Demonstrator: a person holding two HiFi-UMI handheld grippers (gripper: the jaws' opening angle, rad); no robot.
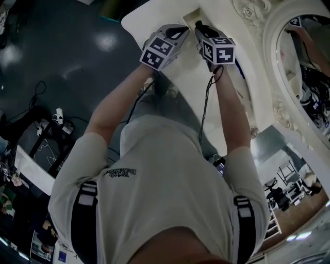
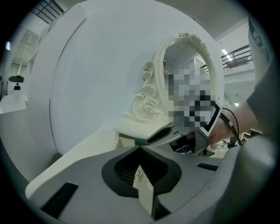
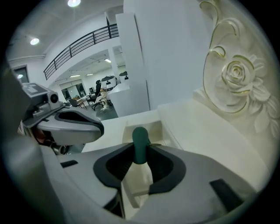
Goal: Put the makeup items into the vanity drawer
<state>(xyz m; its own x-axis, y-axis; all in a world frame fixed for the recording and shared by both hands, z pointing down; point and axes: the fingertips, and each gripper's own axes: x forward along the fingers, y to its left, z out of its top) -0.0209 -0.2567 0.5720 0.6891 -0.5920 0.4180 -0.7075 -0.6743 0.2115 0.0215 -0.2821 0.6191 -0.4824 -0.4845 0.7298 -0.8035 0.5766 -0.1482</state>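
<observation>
My right gripper (image 1: 202, 27) (image 3: 141, 164) is shut on a cream tube with a dark green cap (image 3: 140, 144). The cap points down toward the open cream drawer (image 3: 154, 127) (image 1: 190, 15) just ahead of it. From the left gripper view the same green cap (image 2: 139, 142) shows at the tip of the right gripper. My left gripper (image 1: 180, 33) (image 2: 141, 175) hangs close beside the right one, over the vanity's white top (image 1: 191, 82). A narrow cream item with a small gold glint (image 2: 143, 188) sits wedged between its jaws. The inside of the drawer is mostly hidden.
An ornate cream mirror frame with carved roses (image 3: 238, 81) (image 2: 151, 103) rises right of the drawer; the oval mirror (image 1: 304, 77) is at the head view's right. Left of the vanity, the dark floor holds cables and a power strip (image 1: 56, 121).
</observation>
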